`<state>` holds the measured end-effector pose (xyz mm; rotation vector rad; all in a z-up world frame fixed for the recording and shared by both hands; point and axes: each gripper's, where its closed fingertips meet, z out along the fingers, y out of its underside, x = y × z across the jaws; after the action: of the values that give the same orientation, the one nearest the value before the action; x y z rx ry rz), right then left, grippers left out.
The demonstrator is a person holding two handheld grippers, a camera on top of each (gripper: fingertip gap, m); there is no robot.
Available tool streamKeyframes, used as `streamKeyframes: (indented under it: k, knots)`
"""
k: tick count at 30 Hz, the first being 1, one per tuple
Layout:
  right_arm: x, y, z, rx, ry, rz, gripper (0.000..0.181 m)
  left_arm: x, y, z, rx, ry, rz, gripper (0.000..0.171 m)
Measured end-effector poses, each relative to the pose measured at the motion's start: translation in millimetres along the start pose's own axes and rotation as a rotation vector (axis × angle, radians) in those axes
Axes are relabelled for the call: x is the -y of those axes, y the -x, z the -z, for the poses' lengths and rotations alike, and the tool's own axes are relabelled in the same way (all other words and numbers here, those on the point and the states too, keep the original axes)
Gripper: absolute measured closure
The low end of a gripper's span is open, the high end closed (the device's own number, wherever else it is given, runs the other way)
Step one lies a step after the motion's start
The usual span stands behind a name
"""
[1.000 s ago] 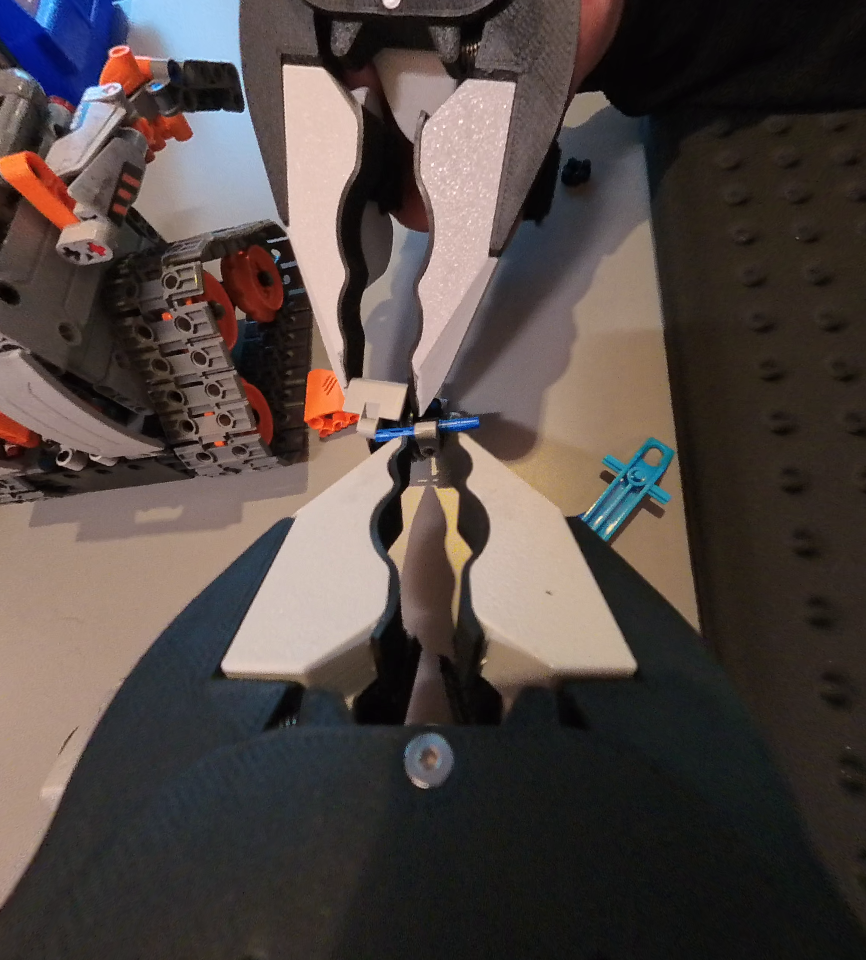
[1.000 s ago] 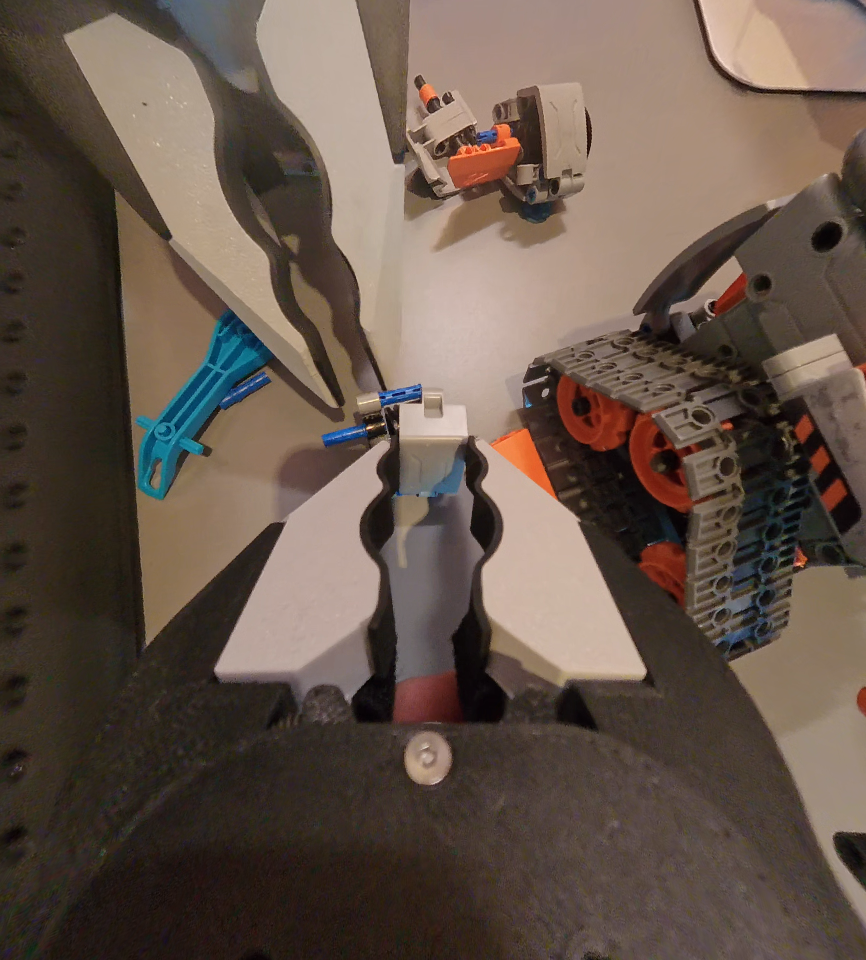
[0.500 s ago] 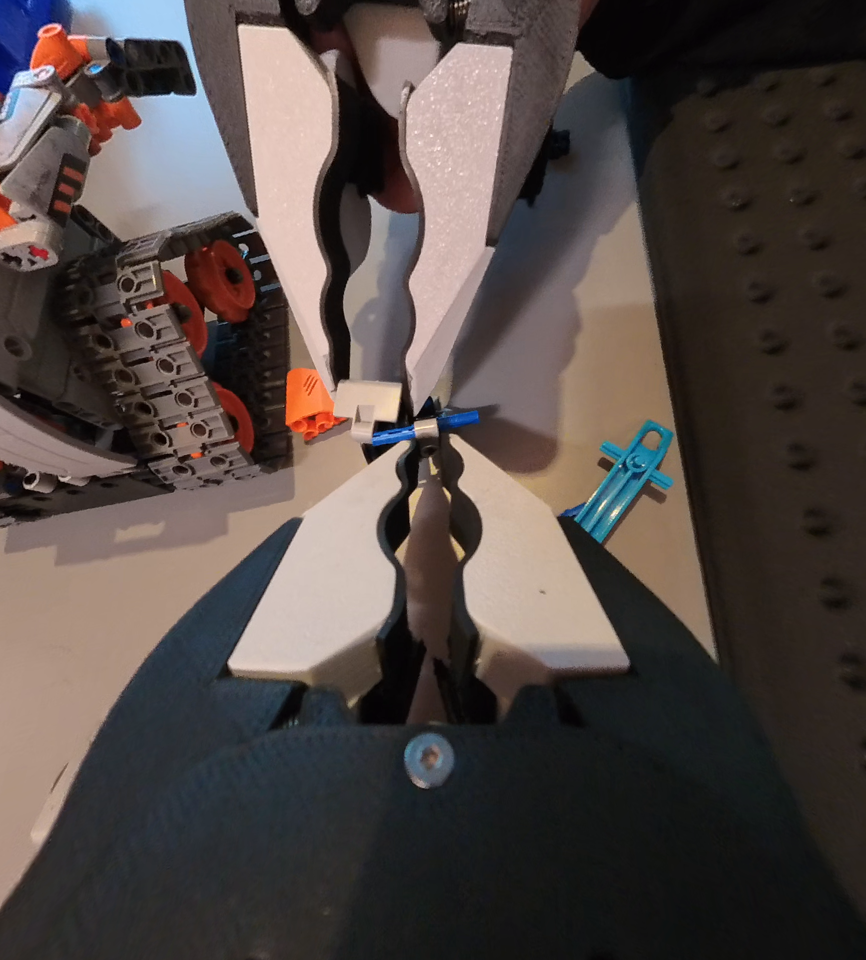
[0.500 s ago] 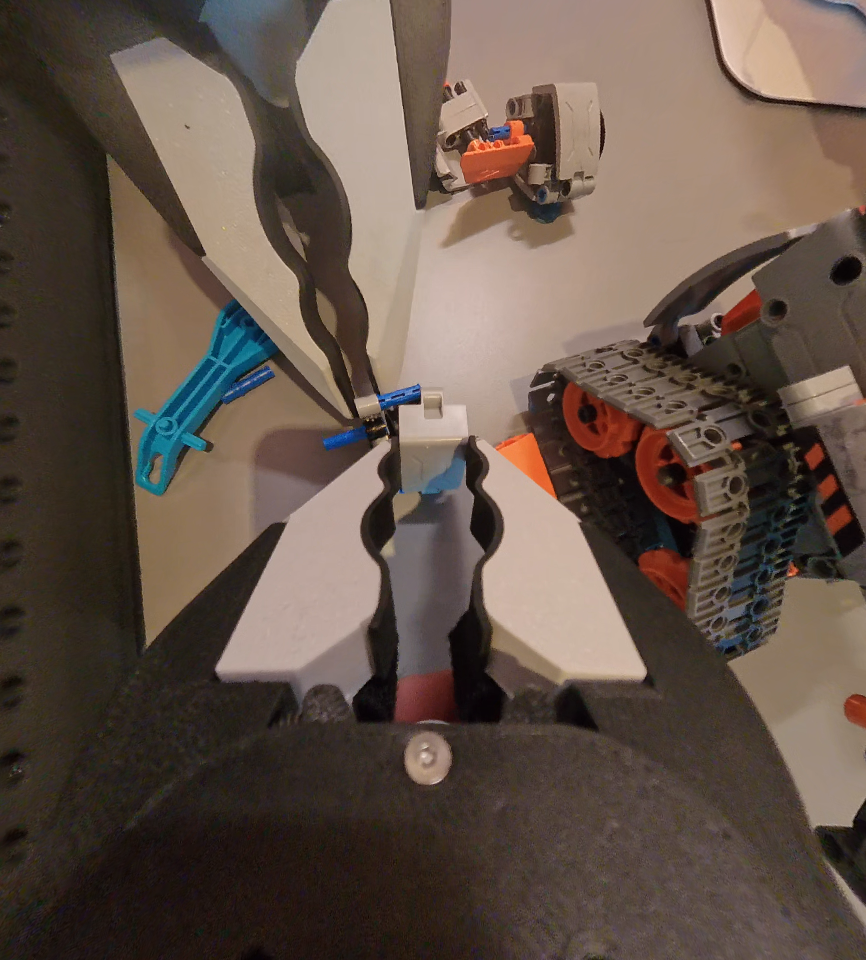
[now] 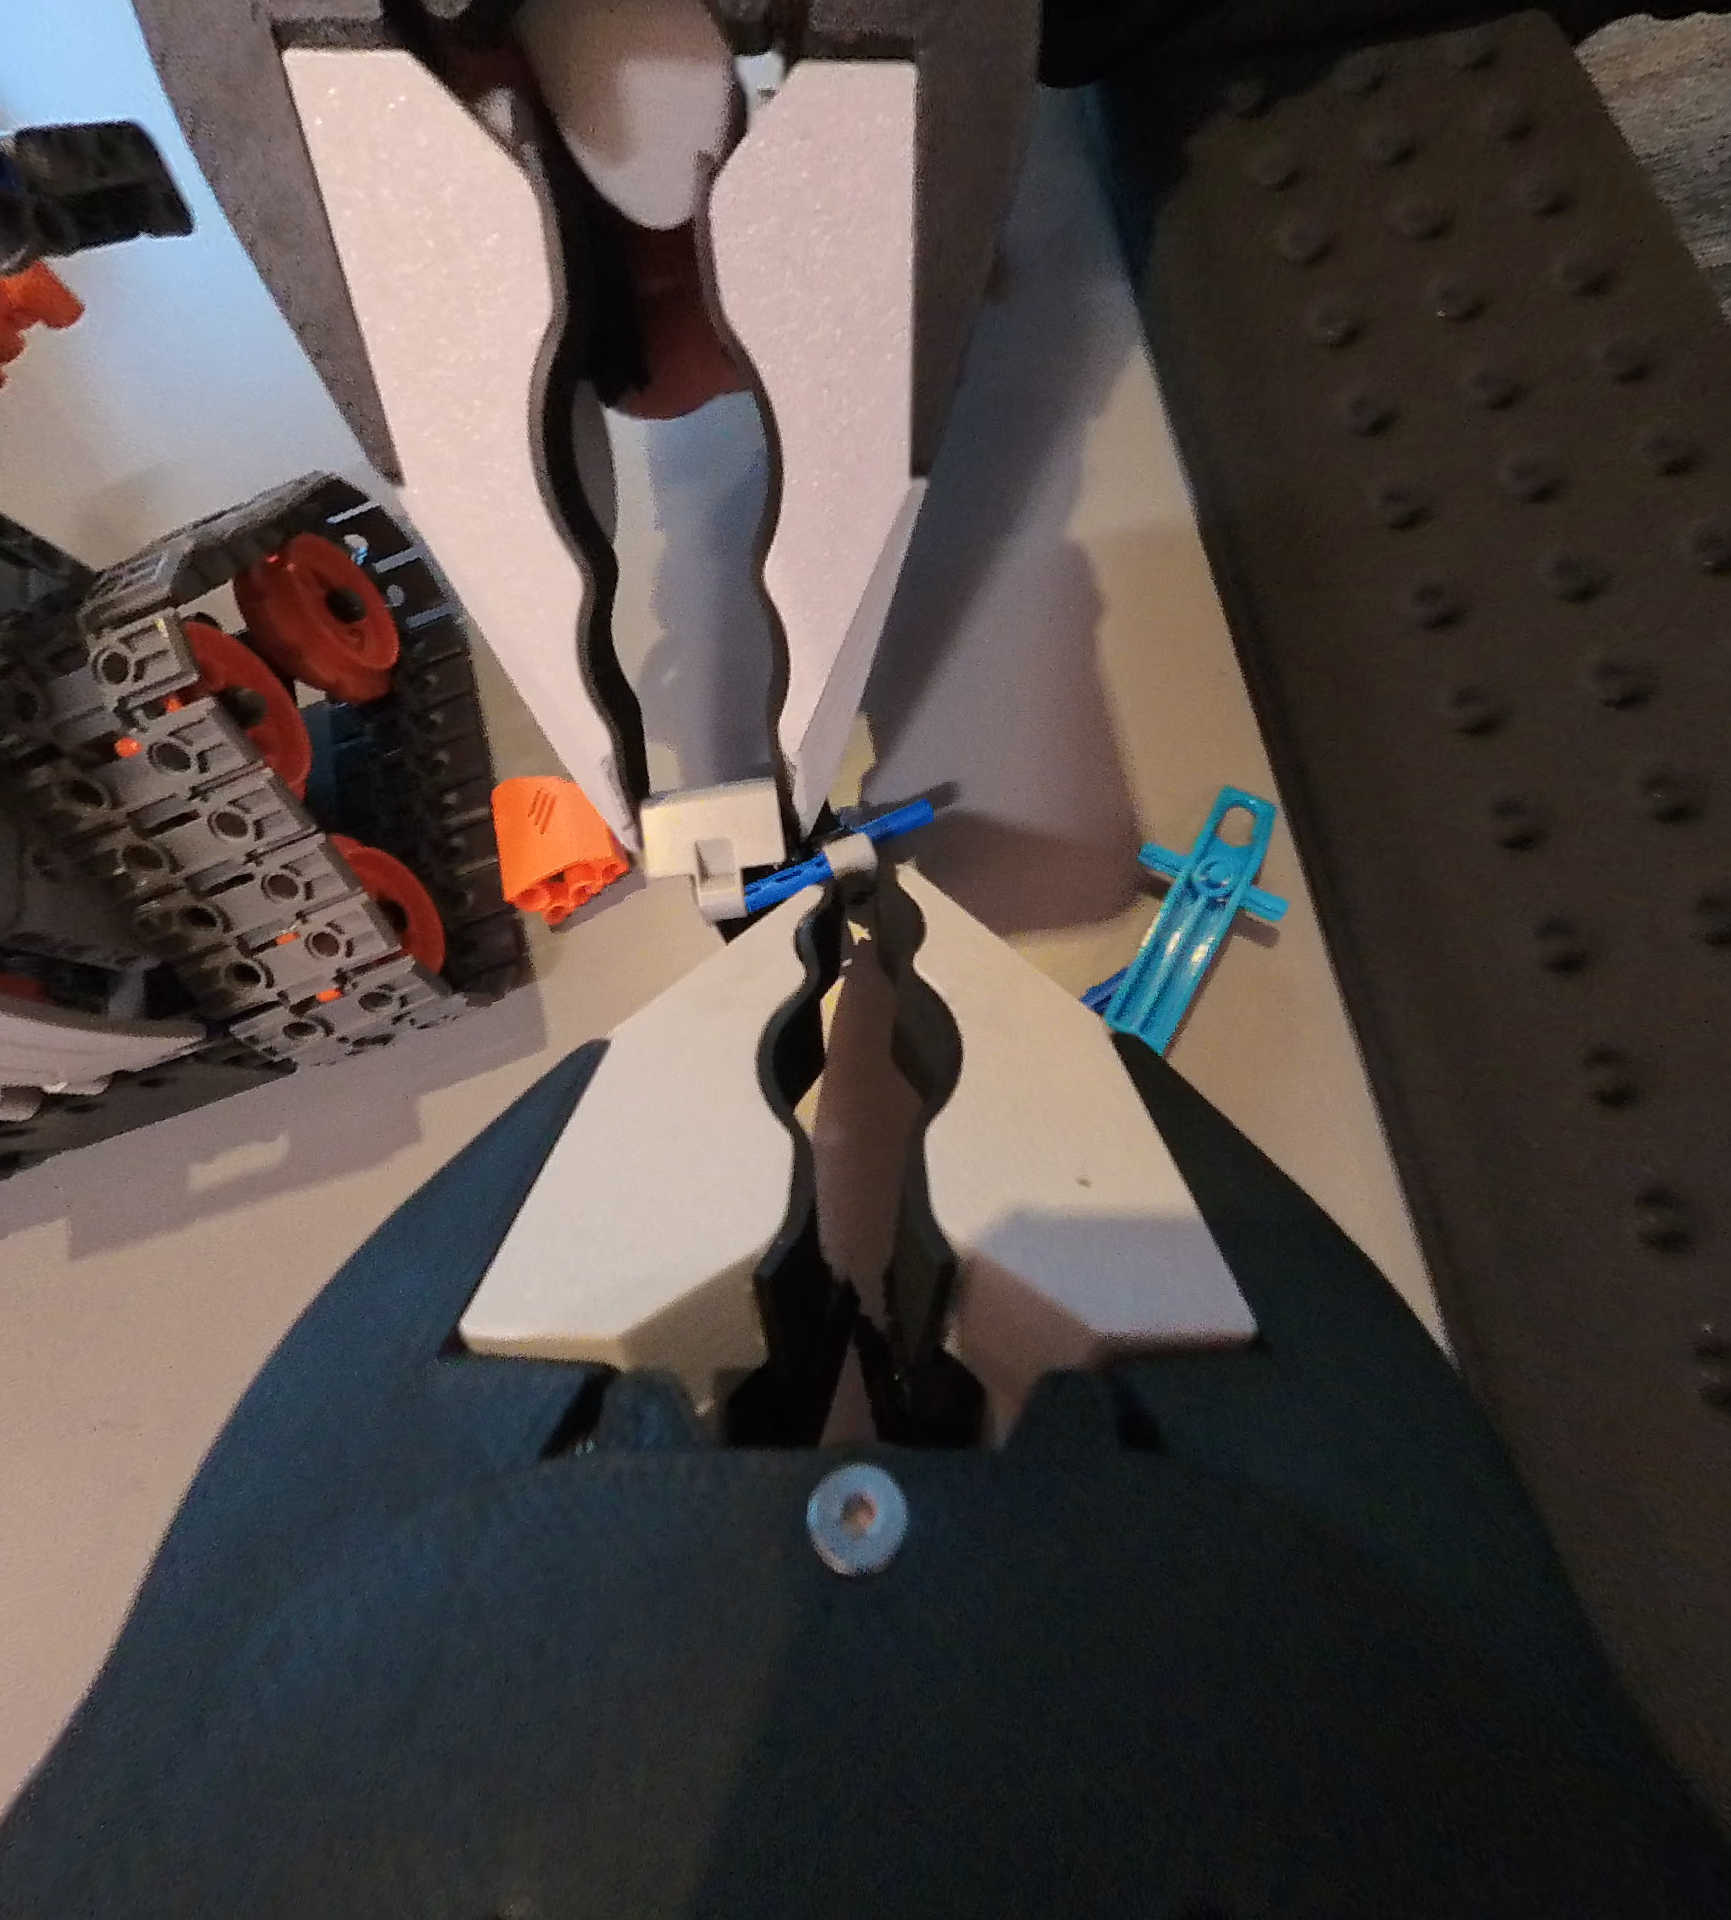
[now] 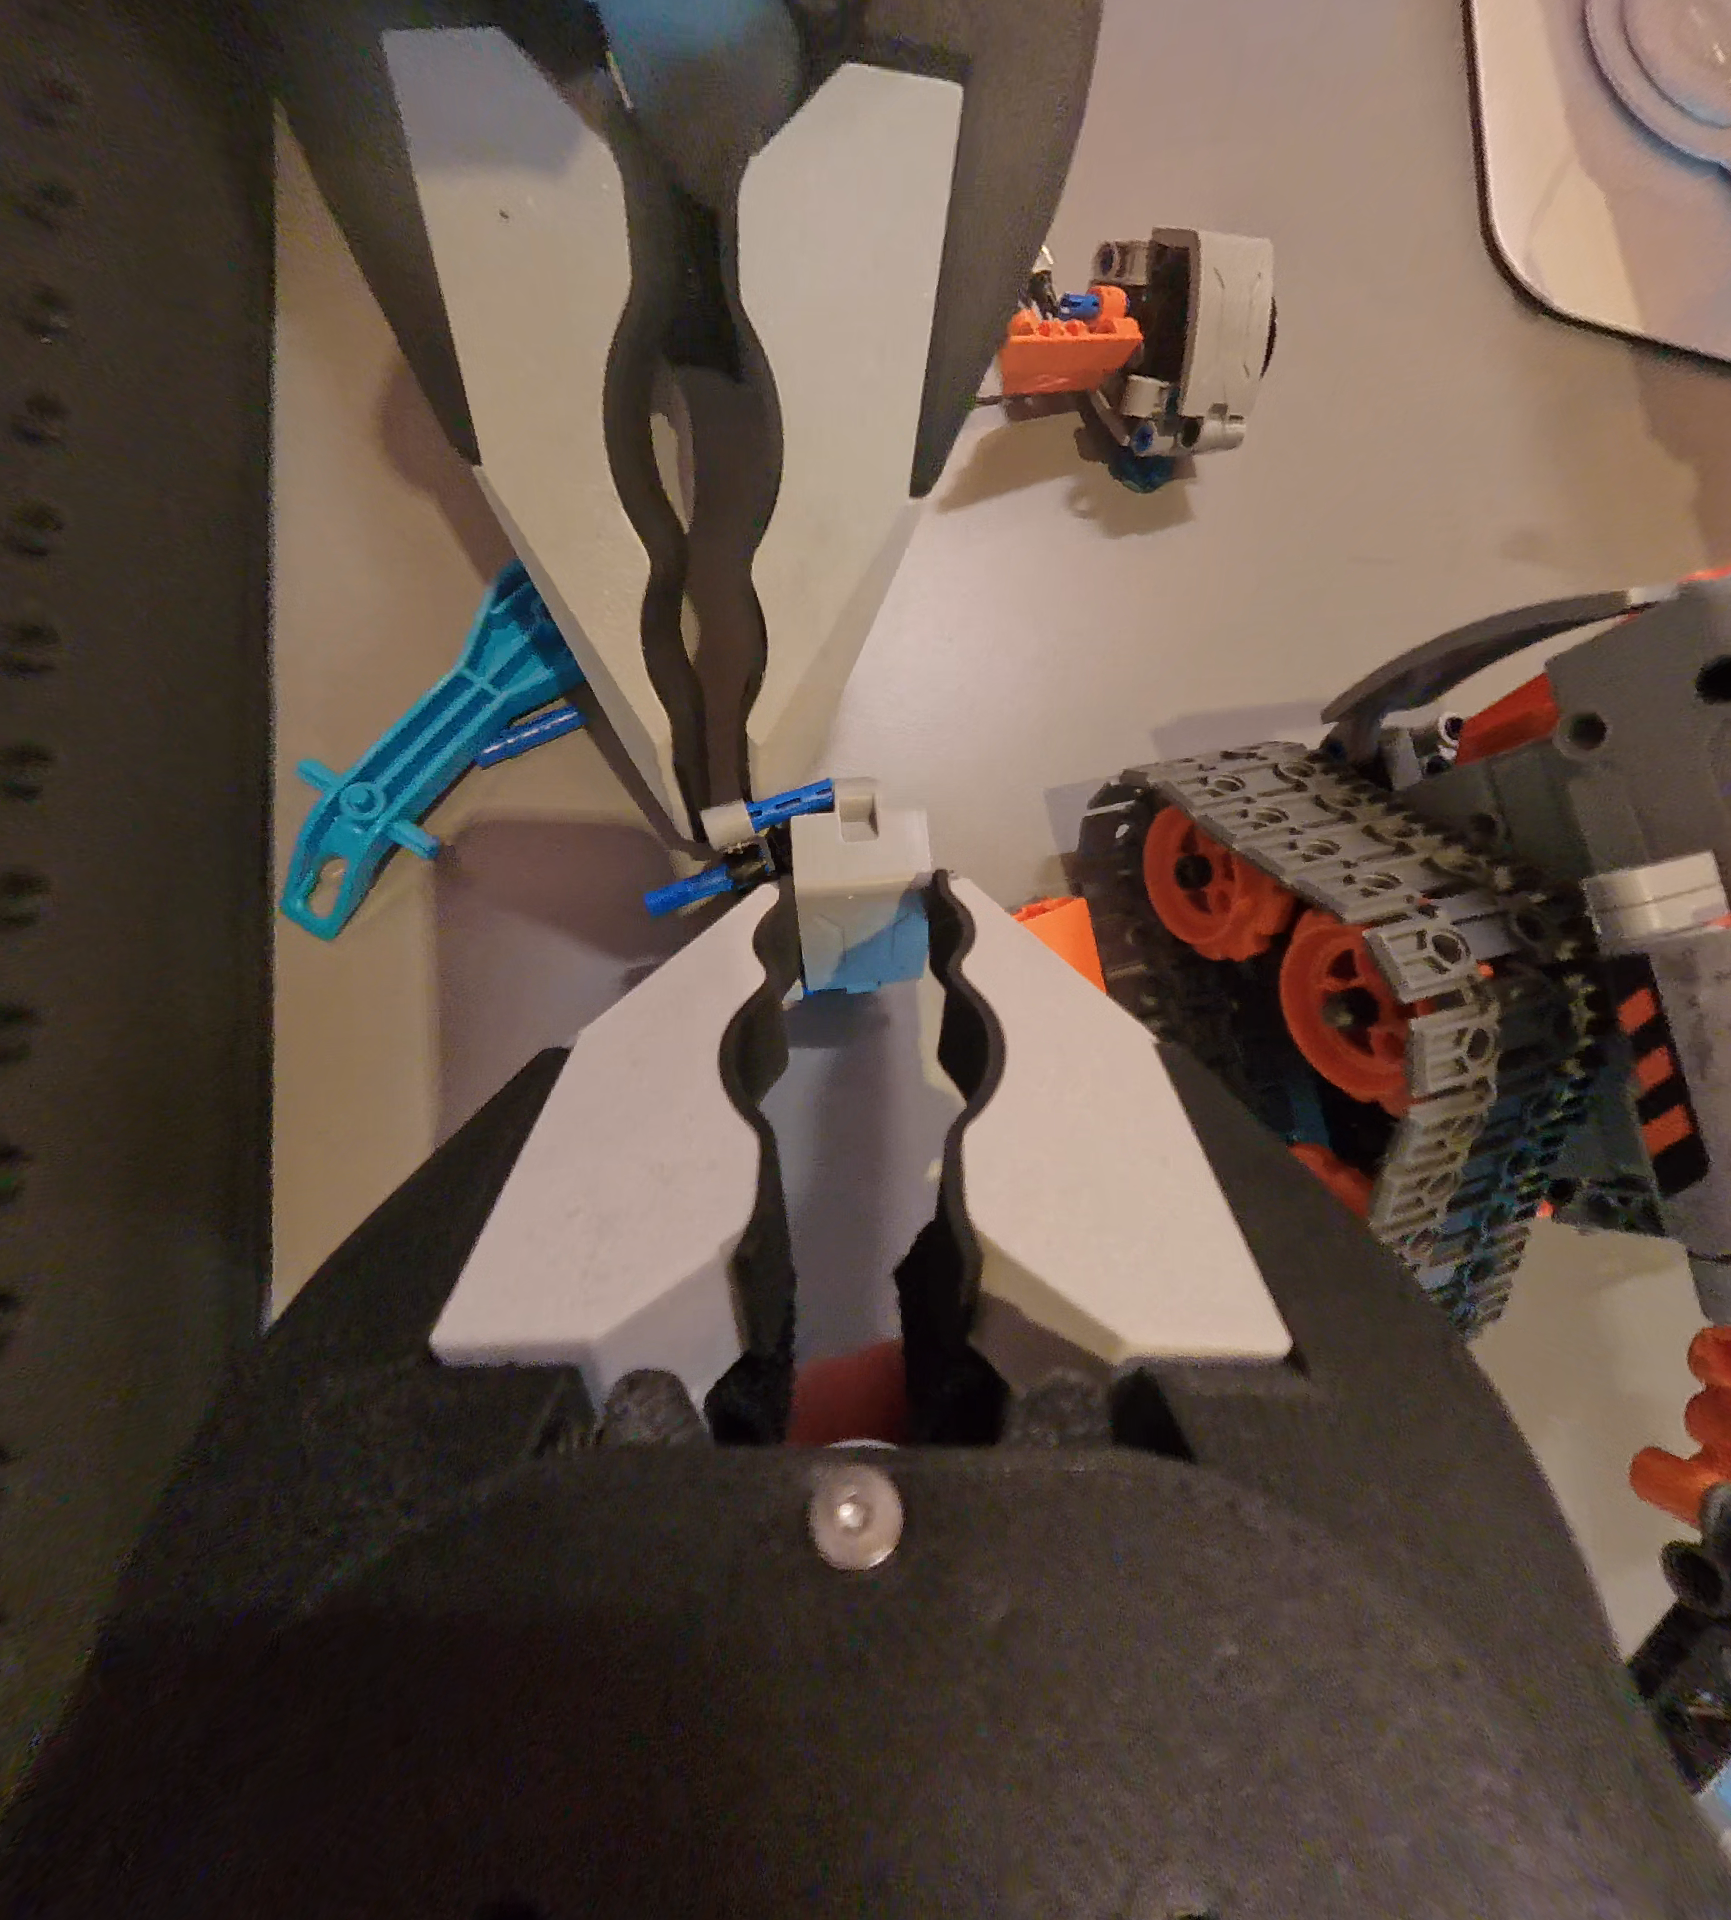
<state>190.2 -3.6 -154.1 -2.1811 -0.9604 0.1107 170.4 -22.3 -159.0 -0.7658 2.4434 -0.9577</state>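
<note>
My left gripper (image 5: 850, 904) is shut on a small part made of a blue axle and a grey connector (image 5: 845, 854). My right gripper (image 6: 856, 909) is shut on a grey and light-blue block (image 6: 845, 868). The two grippers meet tip to tip above the table. The axle part touches the block's side. In the left wrist view the right gripper (image 5: 715, 821) comes down from the top with the block (image 5: 705, 831). In the right wrist view the left gripper (image 6: 721, 826) comes from the top with the axle part (image 6: 783, 808).
A tracked grey and orange brick vehicle (image 6: 1412, 987) (image 5: 217, 769) stands beside the grippers, with an orange piece (image 5: 554, 842) near its track. A teal plastic tool (image 6: 404, 790) (image 5: 1199, 914) lies by a black studded mat (image 5: 1515, 727). A small grey-orange assembly (image 6: 1152, 343) and a white tray (image 6: 1671, 208) lie farther off. The grippers are tip to tip, or close to it.
Both grippers have turned to face each other more squarely while keeping their parts pressed together. The vehicle has slid toward the edge of both views.
</note>
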Motion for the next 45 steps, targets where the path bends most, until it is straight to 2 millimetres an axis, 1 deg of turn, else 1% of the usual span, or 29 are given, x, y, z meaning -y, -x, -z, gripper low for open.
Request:
streamKeyframes:
  k: [5,8,10,12,13,15,16,18,20,23,24,25,27,28,29,32,33,36,39,40,41,43,45]
  knots:
    - [2,6,0,0.022,0.000,0.044,0.159,0,-7,0,-0.063,-0.009,-0.015,0.169]
    - [3,14,1,0.061,-0.008,0.066,0.159,1,-15,0,-0.118,-0.014,-0.020,0.169]
    - [3,20,2,0.103,-0.013,0.053,0.158,2,-22,2,-0.174,-0.021,-0.011,0.169]
    - [1,24,5,0.157,-0.028,-0.004,0.158,3,-24,2,-0.181,-0.022,-0.015,0.169]
    - [1,24,7,0.164,-0.035,-0.017,0.158,2,-23,2,-0.179,-0.013,-0.015,0.168]
    - [7,20,11,0.131,-0.069,-0.019,0.147,3,-24,3,-0.194,-0.020,-0.007,0.168]
    - [10,19,13,0.131,-0.085,-0.029,0.147,3,-25,2,-0.195,-0.018,-0.009,0.167]
    - [11,20,13,0.141,-0.090,-0.051,0.154,4,-24,3,-0.183,-0.019,-0.012,0.167]
    - [12,22,13,0.152,-0.100,-0.057,0.166,3,-21,3,-0.174,-0.019,-0.010,0.167]
    - [13,23,11,0.165,-0.102,-0.060,0.173,2,-20,3,-0.172,-0.019,-0.009,0.167]
    - [13,23,12,0.162,-0.100,-0.059,0.173,3,-20,3,-0.171,-0.020,-0.008,0.168]
    - [12,21,13,0.150,-0.099,-0.060,0.172,3,-20,3,-0.171,-0.021,-0.006,0.167]
    - [11,18,17,0.130,-0.091,-0.083,0.153,4,-23,2,-0.187,-0.026,-0.007,0.167]
    - [12,18,19,0.124,-0.098,-0.086,0.150,4,-24,2,-0.190,-0.025,-0.011,0.167]
    - [14,19,20,0.128,-0.106,-0.090,0.150,4,-24,1,-0.188,-0.024,-0.014,0.167]
    - [10,24,15,0.148,-0.072,-0.107,0.160,5,-23,1,-0.184,-0.027,-0.007,0.167]
    - [10,25,16,0.155,-0.070,-0.113,0.160,4,-24,1,-0.186,-0.026,-0.006,0.167]
    - [7,22,23,0.129,-0.055,-0.133,0.147,5,-24,0,-0.177,-0.019,-0.007,0.167]
    - [5,25,23,0.118,-0.021,-0.140,0.143,5,-23,0,-0.170,-0.016,0.000,0.167]
    - [3,24,21,0.103,0.001,-0.149,0.145,5,-23,0,-0.168,-0.015,0.003,0.167]
    - [0,23,19,0.095,0.025,-0.153,0.149,5,-23,-1,-0.168,-0.015,0.008,0.167]
    - [0,26,17,0.106,0.027,-0.138,0.158,5,-23,-1,-0.167,-0.013,0.011,0.167]
    - [0,26,16,0.111,0.027,-0.142,0.159,7,-22,-2,-0.155,-0.018,0.010,0.167]
